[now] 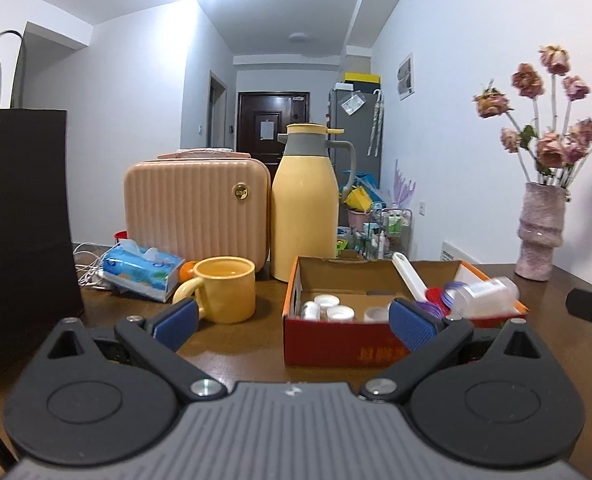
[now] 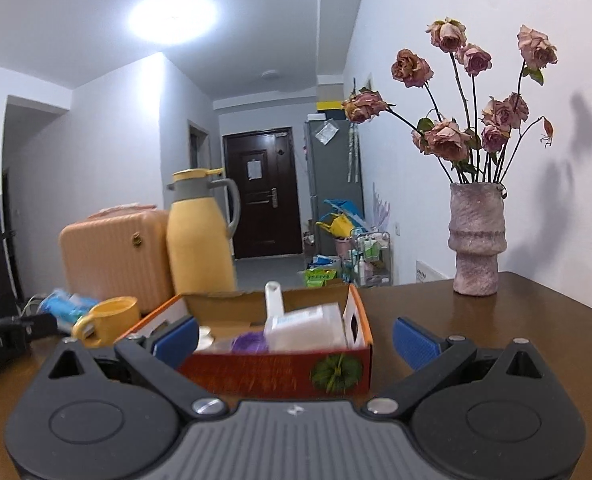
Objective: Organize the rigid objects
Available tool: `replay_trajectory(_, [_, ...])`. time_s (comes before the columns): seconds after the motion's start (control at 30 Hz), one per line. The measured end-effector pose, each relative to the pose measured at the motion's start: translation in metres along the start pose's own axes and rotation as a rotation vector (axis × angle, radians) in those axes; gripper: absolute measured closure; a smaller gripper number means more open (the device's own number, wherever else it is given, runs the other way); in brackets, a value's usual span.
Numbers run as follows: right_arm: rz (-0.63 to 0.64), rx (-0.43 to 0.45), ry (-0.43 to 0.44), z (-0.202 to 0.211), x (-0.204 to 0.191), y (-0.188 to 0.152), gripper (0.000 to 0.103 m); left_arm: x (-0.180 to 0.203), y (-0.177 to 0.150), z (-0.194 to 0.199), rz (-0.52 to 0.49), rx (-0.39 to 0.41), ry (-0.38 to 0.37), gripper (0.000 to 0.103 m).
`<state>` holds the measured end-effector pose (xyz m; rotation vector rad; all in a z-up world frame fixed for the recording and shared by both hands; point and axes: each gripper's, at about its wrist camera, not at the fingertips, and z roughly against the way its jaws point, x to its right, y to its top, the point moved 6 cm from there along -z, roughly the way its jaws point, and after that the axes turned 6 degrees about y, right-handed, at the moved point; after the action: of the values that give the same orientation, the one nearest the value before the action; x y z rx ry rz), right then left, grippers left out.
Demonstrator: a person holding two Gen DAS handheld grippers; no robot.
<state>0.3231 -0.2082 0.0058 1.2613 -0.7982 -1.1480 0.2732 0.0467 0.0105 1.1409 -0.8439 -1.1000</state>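
An open red and orange cardboard box (image 1: 327,344) (image 2: 280,372) sits on the brown table. Inside lie small white-capped jars (image 1: 327,307), a white handle (image 1: 409,278) (image 2: 274,300), a purple lid (image 2: 248,340) and a clear plastic container (image 1: 483,294) (image 2: 305,326). A yellow mug (image 1: 226,294) (image 2: 108,320) stands left of the box. My left gripper (image 1: 294,322) is open in front of the mug and box, holding nothing. My right gripper (image 2: 296,340) is open too, its fingers either side of the box's near end, empty.
Behind the box stand a yellow thermos jug (image 1: 305,208) (image 2: 200,240) and a pink ribbed case (image 1: 194,208) (image 2: 114,252). A tissue pack (image 1: 144,268), an orange and cables lie left. A dark paper bag (image 1: 20,240) stands far left; a vase of dried roses (image 1: 539,232) (image 2: 475,240) right.
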Motion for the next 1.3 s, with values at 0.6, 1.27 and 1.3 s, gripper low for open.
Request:
replay_trajectory(0.6, [0.051, -0.017, 0.018, 0.119, -0.029, -0.066, 0.0, -0.023, -0.057, 0.101, -0.026, 0.011, -0.032, 0.0])
replay_trajectory(1.27, [0.045, -0.007, 0.019, 0.151, -0.035, -0.079, 0.0, -0.029, -0.061, 0.126, -0.025, 0.037, -0.023, 0.0])
replay_trajectory(1.3, [0.045, -0.008, 0.02, 0.151, -0.035, -0.079, 0.0, -0.029, -0.061, 0.127, -0.024, 0.038, -0.023, 0.0])
